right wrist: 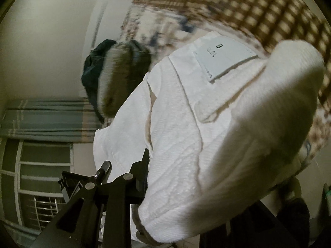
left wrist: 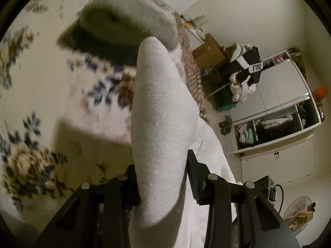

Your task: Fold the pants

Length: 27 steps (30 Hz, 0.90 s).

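In the left wrist view, the left gripper [left wrist: 163, 186] has its jaws closed down on a thick fold of the white pants [left wrist: 161, 111], which rises from 6 o'clock toward the centre as a rounded ridge held above the floral bedspread [left wrist: 41, 95]; more white cloth trails off toward 5 o'clock, and a blurred dark-and-grey garment [left wrist: 115, 31] lies on the bed at 12 o'clock. In the right wrist view, the right gripper [right wrist: 144, 177] shows one finger [right wrist: 142, 173] pressed into the white denim near 6 o'clock; the other finger is hidden behind the cloth, so the grip looks closed on the pants, though I cannot see both sides. The waistband part with its brand patch [right wrist: 225, 60] sits at 1 o'clock, in front of a checked blanket [right wrist: 258, 10]. Judging from this, the pants are lifted and bunched between both grippers, with no neat fold laid flat yet; most of the folding seems still to be done.
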Tool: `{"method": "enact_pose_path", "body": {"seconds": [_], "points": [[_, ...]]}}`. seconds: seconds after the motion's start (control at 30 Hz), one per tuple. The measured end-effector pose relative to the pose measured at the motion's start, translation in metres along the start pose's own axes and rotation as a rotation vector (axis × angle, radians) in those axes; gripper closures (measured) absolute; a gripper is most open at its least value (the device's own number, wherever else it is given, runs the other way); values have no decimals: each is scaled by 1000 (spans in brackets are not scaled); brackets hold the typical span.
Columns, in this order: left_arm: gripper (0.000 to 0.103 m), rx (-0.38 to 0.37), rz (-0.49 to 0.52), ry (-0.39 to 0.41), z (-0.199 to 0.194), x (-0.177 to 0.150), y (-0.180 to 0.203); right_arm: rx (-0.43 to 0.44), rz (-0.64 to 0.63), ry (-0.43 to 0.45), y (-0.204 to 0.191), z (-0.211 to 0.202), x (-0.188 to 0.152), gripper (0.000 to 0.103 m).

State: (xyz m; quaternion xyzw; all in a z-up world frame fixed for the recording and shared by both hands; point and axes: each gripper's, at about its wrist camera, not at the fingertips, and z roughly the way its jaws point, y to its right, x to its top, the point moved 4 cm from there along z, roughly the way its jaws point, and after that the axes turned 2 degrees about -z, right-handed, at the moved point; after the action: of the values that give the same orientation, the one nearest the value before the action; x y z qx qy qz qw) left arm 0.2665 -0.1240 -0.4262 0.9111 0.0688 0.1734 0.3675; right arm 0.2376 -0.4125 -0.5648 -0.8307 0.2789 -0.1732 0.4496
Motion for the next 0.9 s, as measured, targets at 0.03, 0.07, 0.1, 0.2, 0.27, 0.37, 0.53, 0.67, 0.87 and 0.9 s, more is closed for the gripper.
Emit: {"method": "enact_pose_path", "body": {"seconds": [0.03,0.07,0.1,0.2,0.27,0.37,0.53,0.67,0.87,0.9], "points": [[70,3,-3,12,-9,10,7,3,-15,-1,-14,-3,5,77],[70,3,-7,25,-16,21,15,11,-41,-2,-38,-9,12,77],[70,-4,-11,43,-26,34,23,14,-57,-2,-53,-11,17,77],[70,-16,-12,85,-46,70,37,27,-109,12,-111,-12,44,77],[70,-27,-10,105,-52,98,43,36,-128,25,-141,-7,61,77],[70,-48,-8,123,-58,145,45,45,-158,52,-186,6,87,77],[70,-61,15,117,-47,242,32,50,-164,102,-246,58,136,77],[70,-59,36,106,-21,322,7,57,-144,136,-269,112,169,77],[70,-26,23,56,35,396,-57,48,-103,157,-265,218,216,77],[70,-13,17,44,47,403,-73,39,-96,153,-260,234,220,77]]}}
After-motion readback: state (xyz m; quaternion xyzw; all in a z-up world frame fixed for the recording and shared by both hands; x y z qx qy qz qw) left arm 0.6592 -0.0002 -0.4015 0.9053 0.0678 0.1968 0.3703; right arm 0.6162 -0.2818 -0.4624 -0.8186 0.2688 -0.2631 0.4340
